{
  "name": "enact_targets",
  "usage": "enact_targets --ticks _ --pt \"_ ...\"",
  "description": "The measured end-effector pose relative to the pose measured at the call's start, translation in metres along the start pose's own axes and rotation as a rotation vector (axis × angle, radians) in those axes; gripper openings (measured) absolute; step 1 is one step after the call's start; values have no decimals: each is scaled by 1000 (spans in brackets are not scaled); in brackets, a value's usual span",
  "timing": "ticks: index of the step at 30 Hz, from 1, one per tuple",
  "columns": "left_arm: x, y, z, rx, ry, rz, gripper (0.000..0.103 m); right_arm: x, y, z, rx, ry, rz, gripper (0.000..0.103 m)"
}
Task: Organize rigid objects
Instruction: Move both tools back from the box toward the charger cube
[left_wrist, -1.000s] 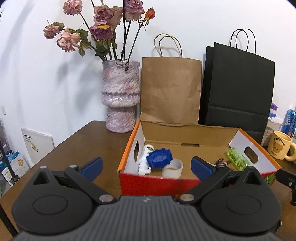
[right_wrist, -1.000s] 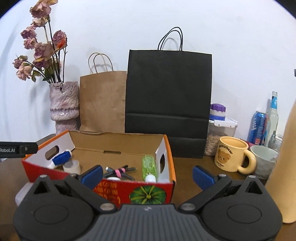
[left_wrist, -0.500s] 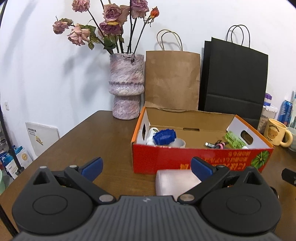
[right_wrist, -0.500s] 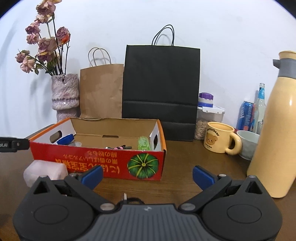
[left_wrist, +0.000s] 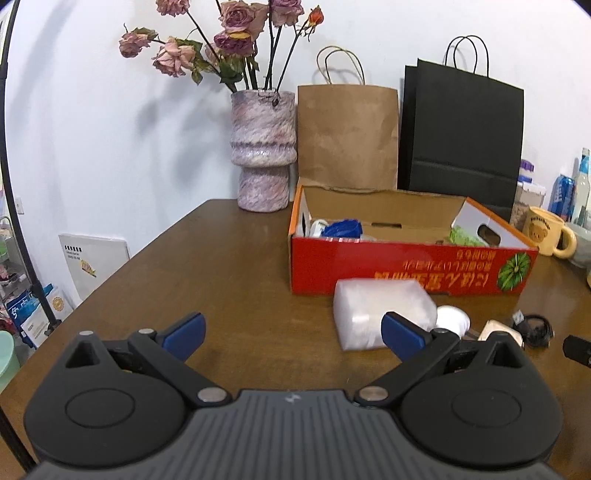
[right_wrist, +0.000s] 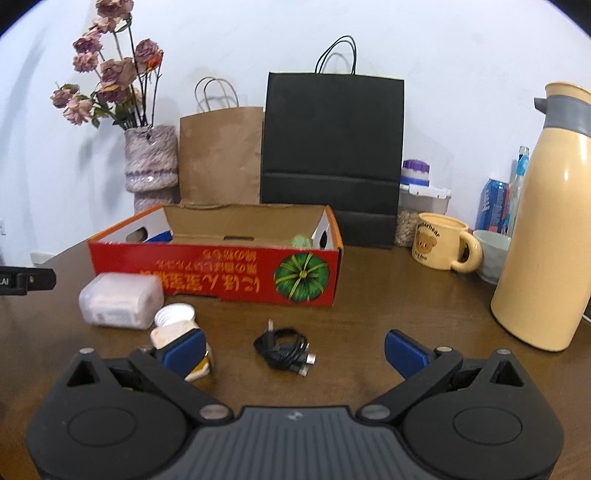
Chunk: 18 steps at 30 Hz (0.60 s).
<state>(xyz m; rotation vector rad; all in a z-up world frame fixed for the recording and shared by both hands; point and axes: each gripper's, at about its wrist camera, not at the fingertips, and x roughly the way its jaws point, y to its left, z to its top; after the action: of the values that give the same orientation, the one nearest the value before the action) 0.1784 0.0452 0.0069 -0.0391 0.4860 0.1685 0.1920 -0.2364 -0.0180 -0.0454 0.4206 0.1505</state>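
A red cardboard box stands on the brown table and holds a blue cap, a green item and other small things. In front of it lie a translucent white block, a white cap, a small beige bottle and a coiled black cable. My left gripper is open and empty, left of the block. My right gripper is open and empty, with the cable between its fingers' line.
A vase of dried roses, a brown paper bag and a black paper bag stand behind the box. A bear mug, a bowl, cans and a tall beige flask stand at the right.
Both grippers have pulled back from the box and lowered. The block, cap, bottle and cable in front of the box have come into view.
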Motion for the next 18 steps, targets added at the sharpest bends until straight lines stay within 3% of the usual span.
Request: enact_targets --ticks 12,18 --pt "-9 18 -11 -23 44 11 103 -4 22 -20 -61 85 24 103" --pt "-12 18 -12 -16 46 5 103 0 31 -19 -73 102 77 103"
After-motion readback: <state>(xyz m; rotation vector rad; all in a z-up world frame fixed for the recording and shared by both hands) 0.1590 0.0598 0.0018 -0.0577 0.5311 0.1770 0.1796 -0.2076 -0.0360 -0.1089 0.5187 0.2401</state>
